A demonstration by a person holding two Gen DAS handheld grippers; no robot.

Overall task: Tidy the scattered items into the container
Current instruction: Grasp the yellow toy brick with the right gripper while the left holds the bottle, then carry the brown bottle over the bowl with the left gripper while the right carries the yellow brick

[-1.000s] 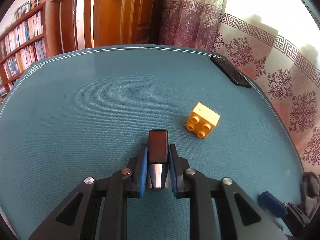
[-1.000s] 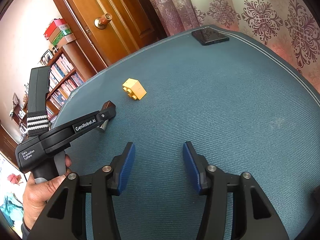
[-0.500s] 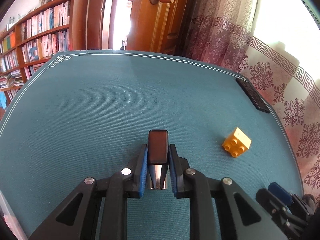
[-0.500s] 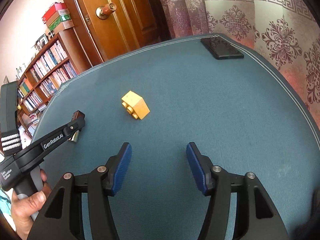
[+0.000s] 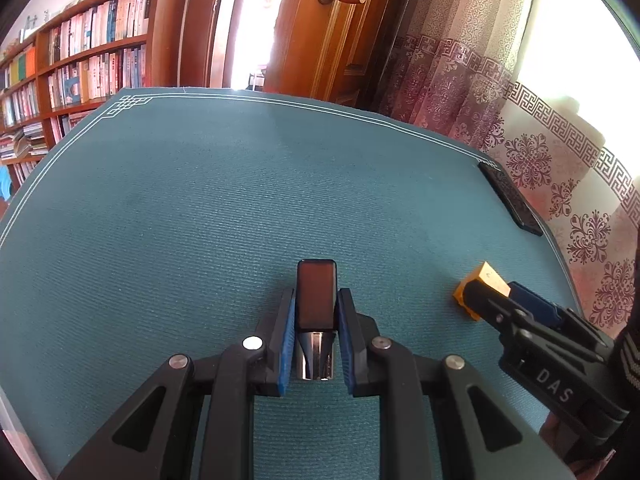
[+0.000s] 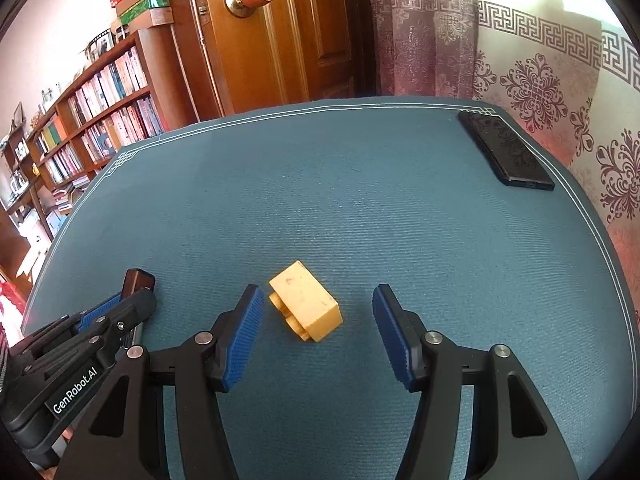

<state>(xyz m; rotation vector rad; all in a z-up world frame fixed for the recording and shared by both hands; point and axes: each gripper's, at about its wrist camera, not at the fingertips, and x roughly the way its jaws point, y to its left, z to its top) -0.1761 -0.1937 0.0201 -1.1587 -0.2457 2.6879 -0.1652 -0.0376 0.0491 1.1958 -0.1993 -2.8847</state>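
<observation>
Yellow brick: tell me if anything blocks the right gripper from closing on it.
Nothing visible does. The yellow brick lies on the teal mat between the open fingers of the right gripper, nearer the left finger; the left gripper is off to the side.

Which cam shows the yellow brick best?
Right wrist: the yellow brick lies whole between the open right gripper fingers. In the left wrist view that gripper hides most of it.

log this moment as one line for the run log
left gripper: shut on lighter | right gripper: open, straddling yellow brick | phone: on mat corner | container: unseen
</observation>
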